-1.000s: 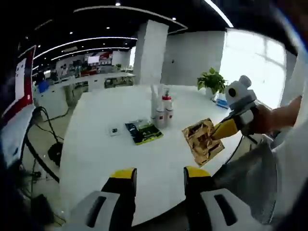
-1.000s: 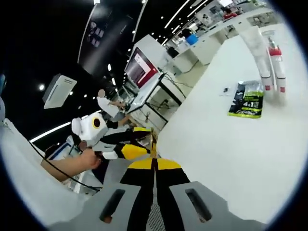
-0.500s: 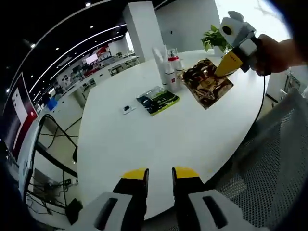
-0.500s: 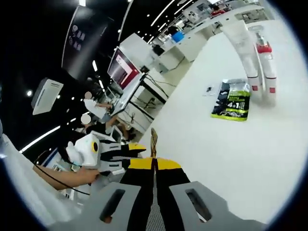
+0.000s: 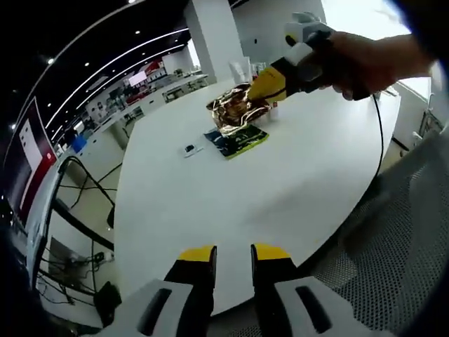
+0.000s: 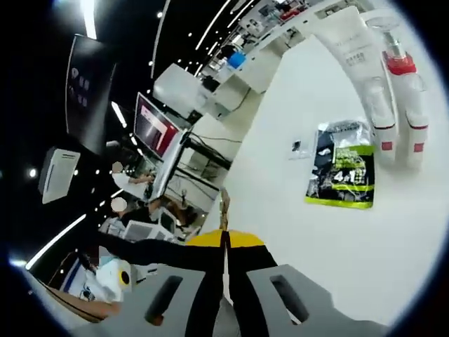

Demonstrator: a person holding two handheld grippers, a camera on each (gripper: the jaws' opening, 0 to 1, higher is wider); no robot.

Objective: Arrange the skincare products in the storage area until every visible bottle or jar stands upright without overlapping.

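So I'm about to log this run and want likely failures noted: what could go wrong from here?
The right gripper pinches the gold foil pouch by one edge only, so it may slip or swing. It hangs close to the upright bottles, so setting it down could topple them. It is also above the green and black sachet, and could land overlapping it.

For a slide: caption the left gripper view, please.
Right gripper carries a gold foil pouch above the green sachet.

Two sachets point(image 5: 239, 140), three upright bottles point(image 6: 366, 77)
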